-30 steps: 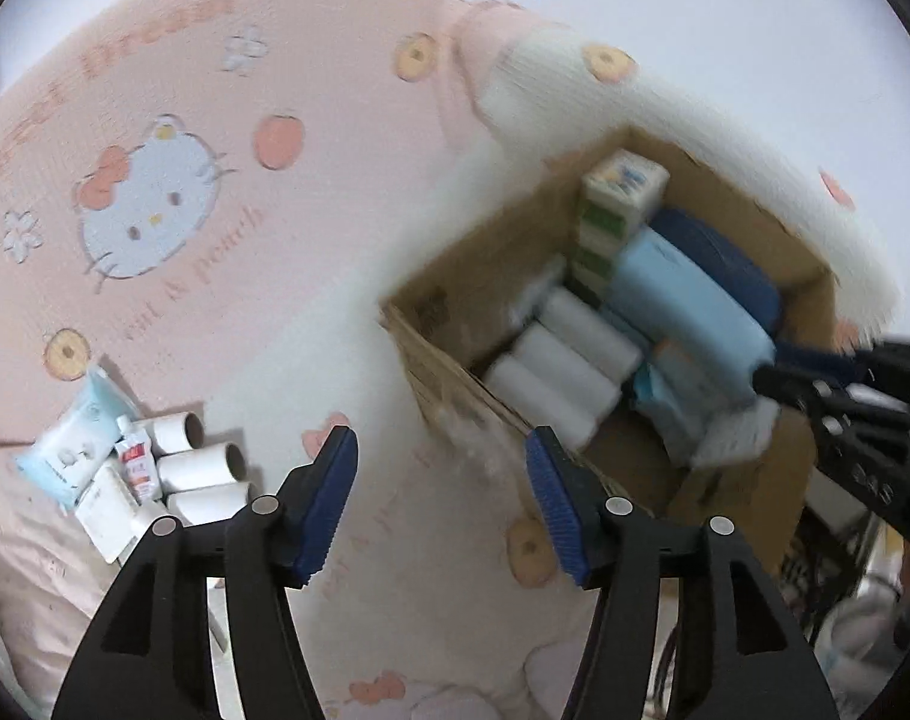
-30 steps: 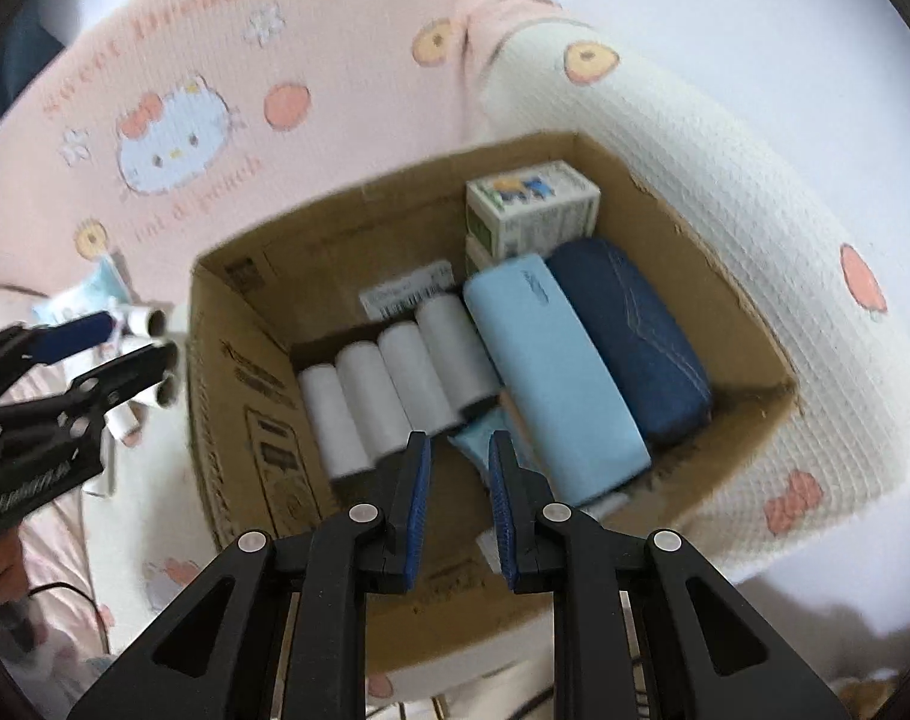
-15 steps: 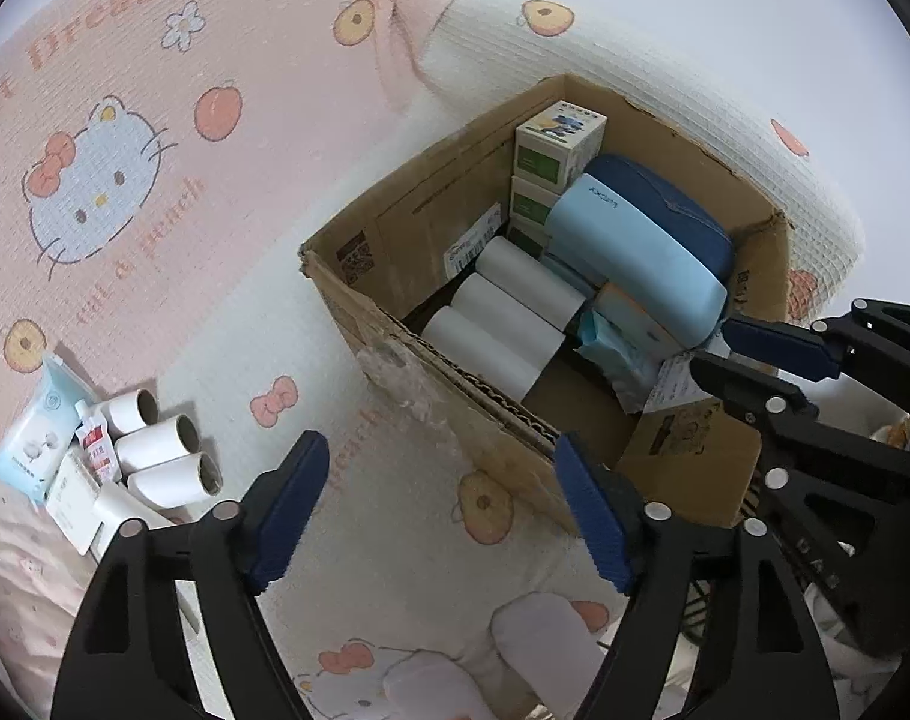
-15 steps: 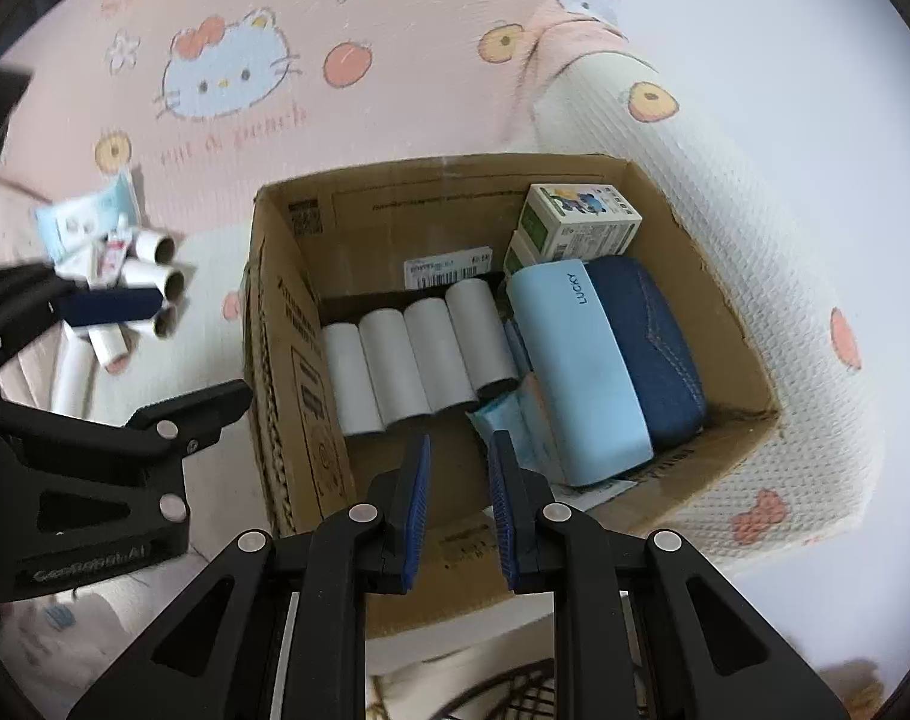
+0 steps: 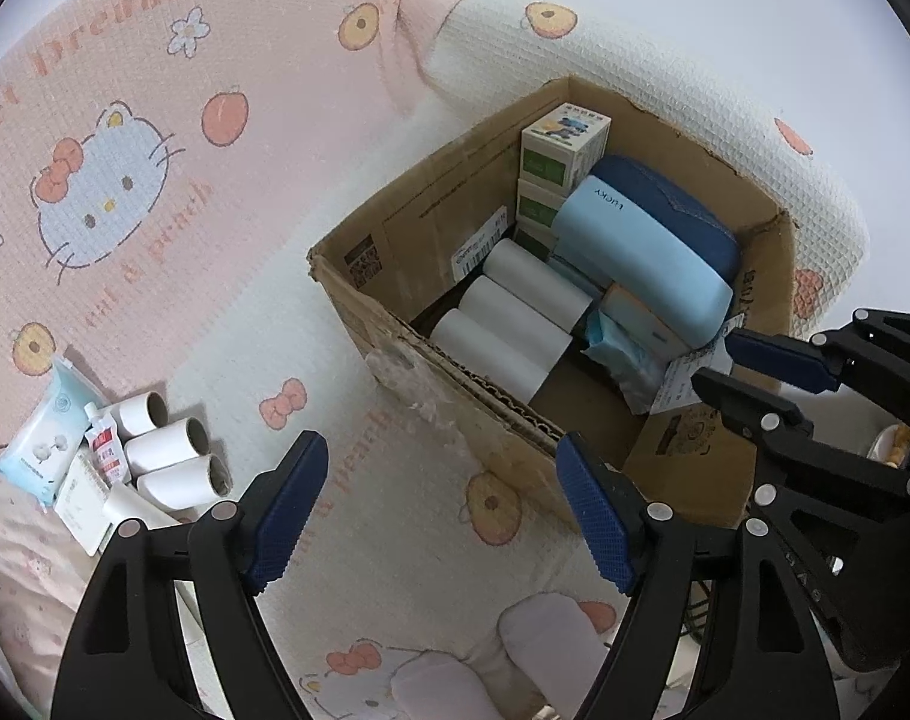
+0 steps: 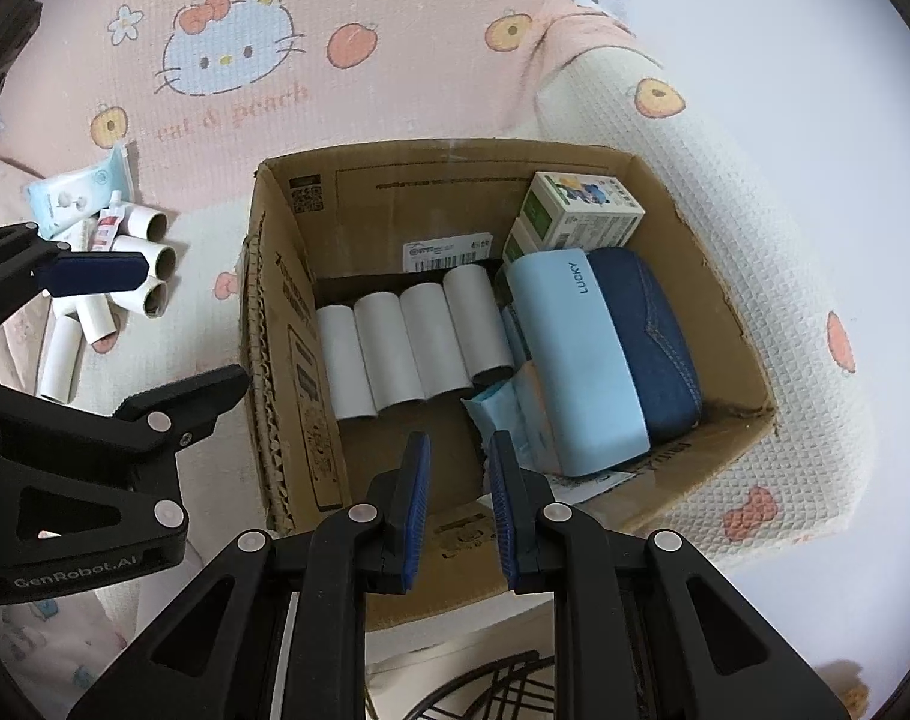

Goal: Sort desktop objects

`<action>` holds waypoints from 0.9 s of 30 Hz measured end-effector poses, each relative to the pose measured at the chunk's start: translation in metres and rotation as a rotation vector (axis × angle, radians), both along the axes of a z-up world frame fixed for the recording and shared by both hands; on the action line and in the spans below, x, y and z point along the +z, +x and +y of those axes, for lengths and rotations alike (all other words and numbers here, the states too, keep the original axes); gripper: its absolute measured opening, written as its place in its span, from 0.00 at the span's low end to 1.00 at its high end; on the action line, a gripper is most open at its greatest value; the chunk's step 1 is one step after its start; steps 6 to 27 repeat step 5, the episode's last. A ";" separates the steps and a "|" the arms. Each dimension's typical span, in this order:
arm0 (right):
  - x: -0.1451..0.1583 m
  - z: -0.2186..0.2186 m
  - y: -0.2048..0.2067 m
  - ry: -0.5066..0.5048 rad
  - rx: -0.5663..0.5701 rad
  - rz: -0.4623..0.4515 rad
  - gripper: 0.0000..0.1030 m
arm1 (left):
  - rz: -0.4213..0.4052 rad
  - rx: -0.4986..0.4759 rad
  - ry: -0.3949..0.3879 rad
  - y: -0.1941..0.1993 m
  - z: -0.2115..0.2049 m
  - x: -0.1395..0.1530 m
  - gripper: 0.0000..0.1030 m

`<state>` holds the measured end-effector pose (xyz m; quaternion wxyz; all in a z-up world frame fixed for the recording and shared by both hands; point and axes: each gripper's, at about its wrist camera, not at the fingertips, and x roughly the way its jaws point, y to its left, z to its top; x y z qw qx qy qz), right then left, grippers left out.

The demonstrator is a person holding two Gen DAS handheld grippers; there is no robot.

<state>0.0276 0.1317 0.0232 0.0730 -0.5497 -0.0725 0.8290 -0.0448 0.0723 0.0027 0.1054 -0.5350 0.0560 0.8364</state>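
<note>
**Several rolls still loose beside a half-filled box**

Four white paper rolls (image 6: 416, 348) lie side by side in the cardboard box (image 6: 275, 360), next to a pale blue case (image 6: 575, 354), a denim case (image 6: 653, 336) and small cartons (image 6: 581, 213). More rolls (image 5: 170, 456) wait on the blanket (image 5: 395, 540) left of the box, heaped with a tissue pack (image 5: 44, 438) and a small tube (image 5: 107, 447).

These rolls look light and hollow, likely to crush under a hard squeeze and to roll away; a gentle hold across the middle of the barrel seems safest.

Left gripper (image 5: 440, 510) hangs over the blanket with its fingers wide apart and empty. Right gripper (image 6: 458, 504) hovers over the box's near edge, fingers drawn nearly together, nothing between them.

Compared with a second ago, the left fingers have spread wider and its view now takes in the whole box; the right fingers remain together.
</note>
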 end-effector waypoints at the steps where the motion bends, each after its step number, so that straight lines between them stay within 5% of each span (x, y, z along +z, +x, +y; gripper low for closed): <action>1: 0.000 -0.001 0.001 0.003 0.003 0.001 0.16 | 0.005 -0.003 0.003 0.001 0.000 0.001 0.79; 27: 0.004 -0.005 0.003 -0.008 0.021 0.011 0.16 | 0.026 -0.016 -0.001 0.002 0.003 0.006 0.79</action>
